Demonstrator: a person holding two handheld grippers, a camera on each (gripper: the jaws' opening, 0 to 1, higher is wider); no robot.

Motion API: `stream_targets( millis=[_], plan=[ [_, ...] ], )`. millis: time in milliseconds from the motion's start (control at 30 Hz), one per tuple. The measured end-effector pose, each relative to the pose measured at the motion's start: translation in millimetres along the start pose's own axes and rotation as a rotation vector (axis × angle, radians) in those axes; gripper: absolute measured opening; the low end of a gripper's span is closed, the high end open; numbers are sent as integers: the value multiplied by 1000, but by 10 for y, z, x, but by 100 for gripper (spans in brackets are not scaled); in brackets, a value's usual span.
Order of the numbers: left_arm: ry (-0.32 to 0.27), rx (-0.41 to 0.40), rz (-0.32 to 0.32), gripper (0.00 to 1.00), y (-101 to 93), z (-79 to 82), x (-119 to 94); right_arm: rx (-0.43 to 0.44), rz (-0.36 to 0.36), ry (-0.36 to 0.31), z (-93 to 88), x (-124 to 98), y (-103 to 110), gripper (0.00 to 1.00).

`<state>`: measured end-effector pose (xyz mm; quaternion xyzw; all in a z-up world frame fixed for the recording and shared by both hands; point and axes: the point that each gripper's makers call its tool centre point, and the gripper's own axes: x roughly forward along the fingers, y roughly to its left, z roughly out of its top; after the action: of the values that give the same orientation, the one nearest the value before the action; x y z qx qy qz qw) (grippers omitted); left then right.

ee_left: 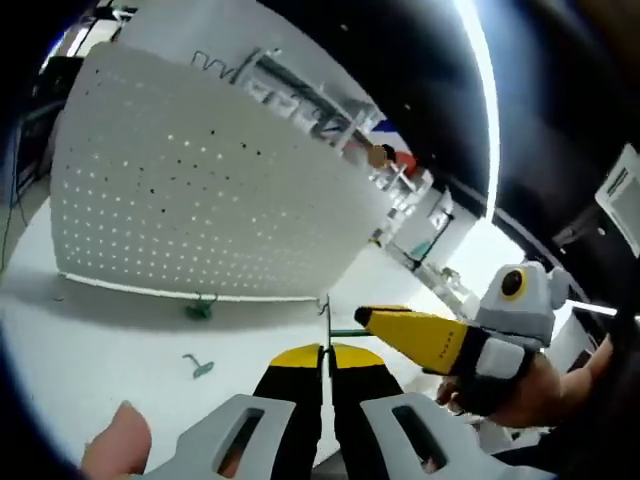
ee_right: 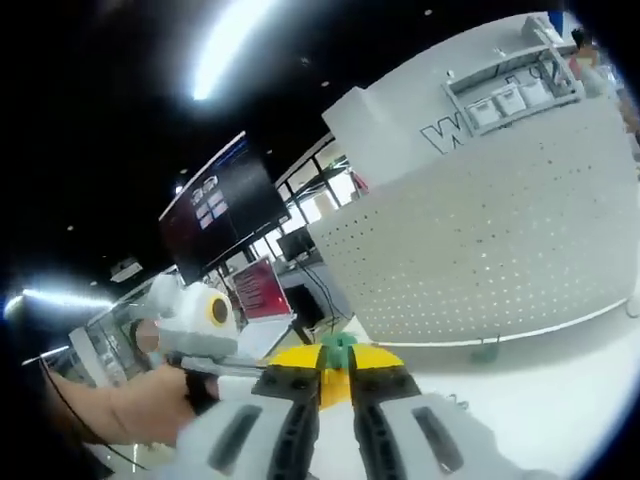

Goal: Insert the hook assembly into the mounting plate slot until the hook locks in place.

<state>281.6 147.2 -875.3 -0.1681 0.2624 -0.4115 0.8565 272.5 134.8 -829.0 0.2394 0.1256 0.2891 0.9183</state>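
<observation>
Little text can be read. In the right gripper view, large dark raised letters beginning "W" are seen on the white wall panel point(ee_right: 440, 120) above the white perforated pegboard point(ee_right: 490, 250); the rest is cut off by a shelf. To the left of the pegboard, a dark hanging screen point(ee_right: 215, 205) and a red sign point(ee_right: 262, 288) carry markings too small to be made out.

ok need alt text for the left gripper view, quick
The left gripper, jaws shut on a thin metal hook, points toward a white perforated mounting plate standing on a white table. The right gripper, held in a hand, reaches in beside it, and two green pieces lie near the plate's base.
</observation>
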Motion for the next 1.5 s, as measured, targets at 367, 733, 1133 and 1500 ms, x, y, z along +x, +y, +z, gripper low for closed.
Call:
stream_targets(
  millis=[367,733,1133,1500],
  plan=[
    [-57,235,64,1,2,151,-22,34,51,41,-21,37,74,12],
    [-73,387,65,1,-44,202,-30,16,47,47,-76,131,59,7],
    [-77,426,80,1,-12,224,-48,42,55,49,-90,198,67,2],
    [-58,429,90,3,73,231,-94,63,43,67,-131,269,116,1]
  ],
)
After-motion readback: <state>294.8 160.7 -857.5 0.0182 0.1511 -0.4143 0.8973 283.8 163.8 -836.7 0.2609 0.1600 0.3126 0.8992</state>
